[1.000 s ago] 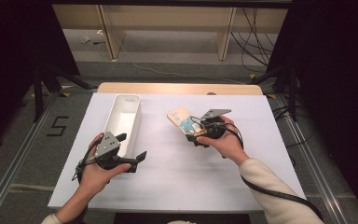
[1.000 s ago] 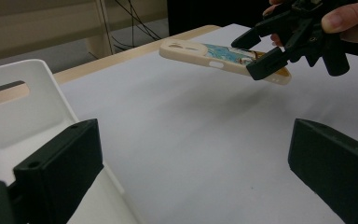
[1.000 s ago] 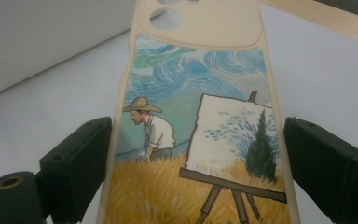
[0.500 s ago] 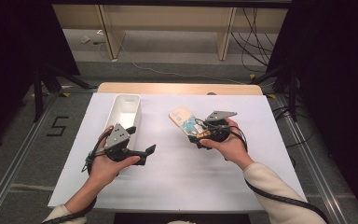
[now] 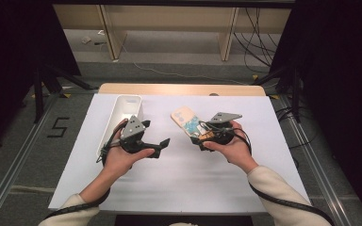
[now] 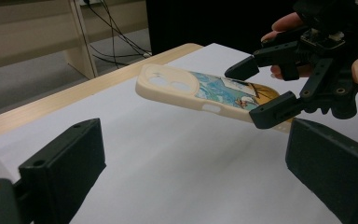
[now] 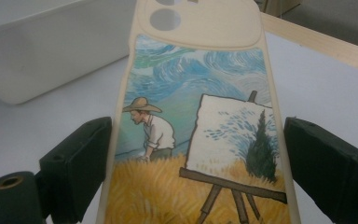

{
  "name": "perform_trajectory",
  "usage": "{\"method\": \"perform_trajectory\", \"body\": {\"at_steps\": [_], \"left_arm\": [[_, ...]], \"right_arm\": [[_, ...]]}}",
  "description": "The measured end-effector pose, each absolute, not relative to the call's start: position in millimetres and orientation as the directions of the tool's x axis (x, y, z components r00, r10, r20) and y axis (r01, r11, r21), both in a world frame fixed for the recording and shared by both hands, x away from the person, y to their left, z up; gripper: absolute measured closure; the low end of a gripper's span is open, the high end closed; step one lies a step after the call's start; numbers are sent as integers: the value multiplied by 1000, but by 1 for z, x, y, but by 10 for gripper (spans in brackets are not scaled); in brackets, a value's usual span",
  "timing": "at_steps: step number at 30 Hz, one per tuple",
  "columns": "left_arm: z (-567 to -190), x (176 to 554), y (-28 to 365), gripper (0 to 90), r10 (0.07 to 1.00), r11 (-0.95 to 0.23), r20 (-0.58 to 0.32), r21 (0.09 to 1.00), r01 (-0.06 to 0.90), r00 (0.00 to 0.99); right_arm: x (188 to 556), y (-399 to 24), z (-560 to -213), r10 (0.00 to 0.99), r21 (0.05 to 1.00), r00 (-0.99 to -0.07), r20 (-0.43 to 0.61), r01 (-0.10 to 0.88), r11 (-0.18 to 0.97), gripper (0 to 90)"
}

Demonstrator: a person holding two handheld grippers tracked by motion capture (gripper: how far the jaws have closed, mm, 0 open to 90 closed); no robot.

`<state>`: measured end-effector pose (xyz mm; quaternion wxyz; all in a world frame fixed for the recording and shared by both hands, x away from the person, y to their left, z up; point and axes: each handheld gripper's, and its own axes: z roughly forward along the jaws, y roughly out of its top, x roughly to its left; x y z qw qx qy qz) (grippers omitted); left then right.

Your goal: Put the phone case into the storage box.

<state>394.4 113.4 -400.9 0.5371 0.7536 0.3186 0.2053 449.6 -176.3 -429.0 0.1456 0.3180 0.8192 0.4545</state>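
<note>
The phone case, cream with a painted scene of a man and an easel, sits clamped by its long edges in your right claw, lifted clear of the white sheet on the desk with its camera end pointing away from you. Your left claw hovers near it, jaws apart and holding nothing. A white tray lies just beside your left hand.
</note>
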Motion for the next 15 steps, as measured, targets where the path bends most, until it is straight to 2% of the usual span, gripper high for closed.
{"method": "perform_trajectory", "body": {"at_steps": [15], "left_arm": [[-396, 413, 93, 48, 698, -208, -49, 941, 268, 714]], "right_arm": [[444, -176, -425, 651, 848, -758, 44, 372, 377, 115]]}}
